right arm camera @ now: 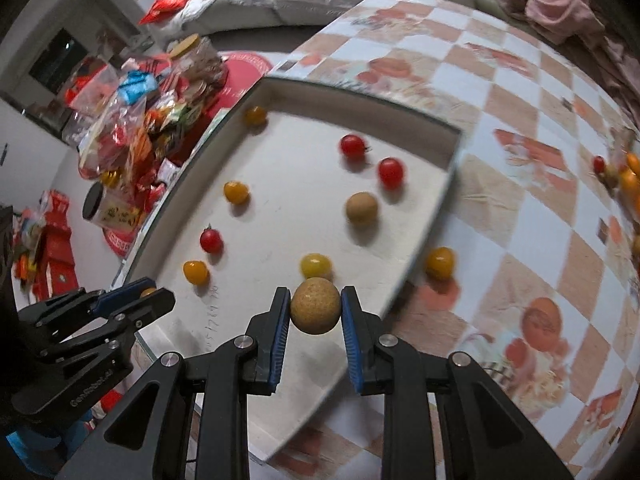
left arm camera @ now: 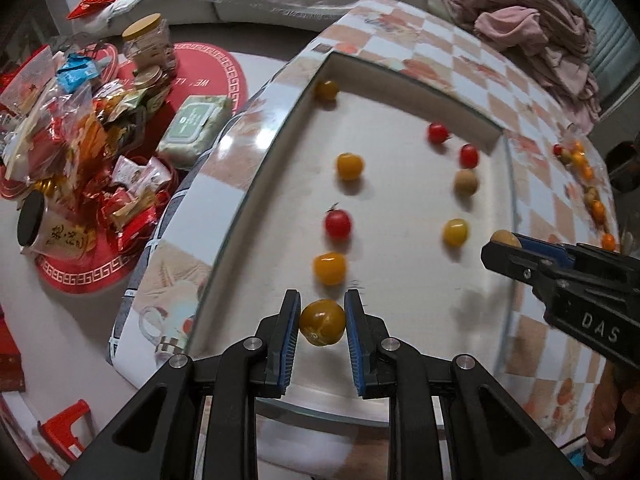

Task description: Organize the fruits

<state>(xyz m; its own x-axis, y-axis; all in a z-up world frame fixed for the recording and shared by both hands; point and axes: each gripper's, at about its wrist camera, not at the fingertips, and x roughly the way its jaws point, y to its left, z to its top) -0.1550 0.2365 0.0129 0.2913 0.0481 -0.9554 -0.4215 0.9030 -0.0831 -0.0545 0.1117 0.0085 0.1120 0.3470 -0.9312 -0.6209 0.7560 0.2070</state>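
A white tray (left arm camera: 400,200) (right arm camera: 296,184) lies on the checkered tablecloth and holds several red and yellow cherry tomatoes and a tan round fruit (right arm camera: 361,209). My left gripper (left arm camera: 322,300) is shut on a yellow-orange tomato (left arm camera: 323,322) above the tray's near end. My right gripper (right arm camera: 315,292) is shut on another tan round fruit (right arm camera: 315,311) over the tray's near right part. Each wrist view catches the other gripper from the side: the right gripper (left arm camera: 504,242) and the left gripper (right arm camera: 152,290). One yellow tomato (right arm camera: 440,263) lies on the cloth just outside the tray's right rim.
A heap of mixed fruits (left arm camera: 580,160) (right arm camera: 624,176) sits on the cloth at the far right. Left of the table, lower down, are snack packets (left arm camera: 80,128), jars, a green wipes pack (left arm camera: 196,130) and a red stool (left arm camera: 64,432). Pink cloth (left arm camera: 532,20) lies behind the table.
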